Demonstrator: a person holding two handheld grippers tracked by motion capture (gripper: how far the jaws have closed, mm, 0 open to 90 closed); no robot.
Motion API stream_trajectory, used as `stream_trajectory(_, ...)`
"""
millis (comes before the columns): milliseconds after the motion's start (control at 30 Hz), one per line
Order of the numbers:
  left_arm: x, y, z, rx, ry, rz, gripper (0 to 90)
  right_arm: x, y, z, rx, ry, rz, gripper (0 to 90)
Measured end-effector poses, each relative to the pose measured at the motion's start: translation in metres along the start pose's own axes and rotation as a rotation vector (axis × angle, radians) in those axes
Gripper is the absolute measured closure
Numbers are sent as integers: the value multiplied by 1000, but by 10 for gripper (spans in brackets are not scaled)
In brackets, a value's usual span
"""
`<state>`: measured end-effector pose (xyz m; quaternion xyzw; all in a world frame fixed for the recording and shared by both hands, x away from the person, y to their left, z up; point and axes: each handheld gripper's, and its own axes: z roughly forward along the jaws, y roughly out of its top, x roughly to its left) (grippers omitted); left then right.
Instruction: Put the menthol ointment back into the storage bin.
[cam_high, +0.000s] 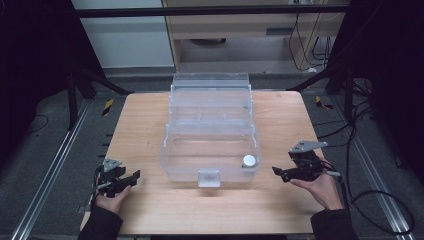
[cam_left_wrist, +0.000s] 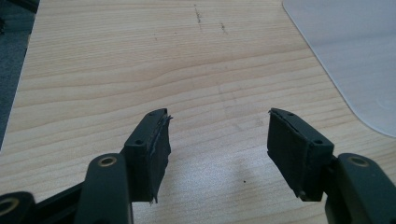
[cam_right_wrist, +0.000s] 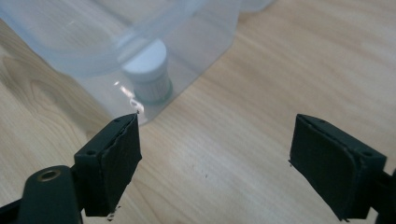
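A small white-capped jar (cam_high: 248, 161) is standing upright inside a clear plastic storage box (cam_high: 210, 131), tucked into the box's front right corner, at about 5 o'clock from the box's middle. The box is sitting near the centre of a light wooden table (cam_high: 145, 125), its lid appearing to be swung open toward 12 o'clock and a square latch (cam_high: 208, 178) showing on its front wall at 6 o'clock. In the right gripper view the jar (cam_right_wrist: 148, 73) is showing through the box's clear wall (cam_right_wrist: 196, 42), just beyond the gripper's left jaw. The right gripper (cam_high: 278, 172) is hovering just off the box at about 3 o'clock from the jar, its jaws spread wide and gripping nothing. The left gripper (cam_high: 134, 176) is waiting near the table's front left, at about 9 o'clock from the box and apart from it, its jaws also spread wide and holding nothing, with only a rounded corner of the box (cam_left_wrist: 345, 51) appearing at 2 o'clock in the left gripper view. Judging from this, the jar is already lying inside the box and both tools are standing clear, so the placing looks done, while shutting the lid and fastening the latch seem to be what is remaining.
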<state>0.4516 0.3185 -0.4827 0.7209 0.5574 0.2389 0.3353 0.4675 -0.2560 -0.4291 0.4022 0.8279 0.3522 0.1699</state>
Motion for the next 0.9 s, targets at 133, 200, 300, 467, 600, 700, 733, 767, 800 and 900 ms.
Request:
stream_trajectory(133, 0, 0, 0, -1, 0, 2, 379, -5, -13, 3, -11, -18, 37, 168)
stream_trajectory(200, -1, -1, 1, -1, 1, 8, 367, -12, -22, 5, -1, -36, 65, 153)
stream_trajectory(300, -1, -1, 2, 4, 0, 14, 345, -19, -32, 7, -31, -61, 104, 133)
stream_trajectory(467, 0, -3, 6, 9, 7, 27, 305, -29, -43, 12, -47, -90, 150, 105)
stream_trajectory(600, 2, -4, 6, 1, 12, 31, 281, -36, -53, 14, -64, -115, 175, 92)
stream_trajectory(700, 4, -5, 7, -2, 19, 32, 270, -40, -59, 14, -83, -141, 182, 82)
stream_trajectory(733, 5, -5, 7, -7, 23, 26, 268, -41, -61, 14, -79, -138, 191, 74)
stream_trajectory(767, 6, -5, 7, -10, 26, 27, 266, -43, -62, 14, -84, -144, 194, 69)
stream_trajectory(800, 6, -5, 7, -10, 26, 27, 263, -43, -62, 14, -84, -144, 194, 69)
stream_trajectory(900, 7, -6, 7, -15, 29, 27, 259, -45, -66, 15, -73, -147, 215, 59)
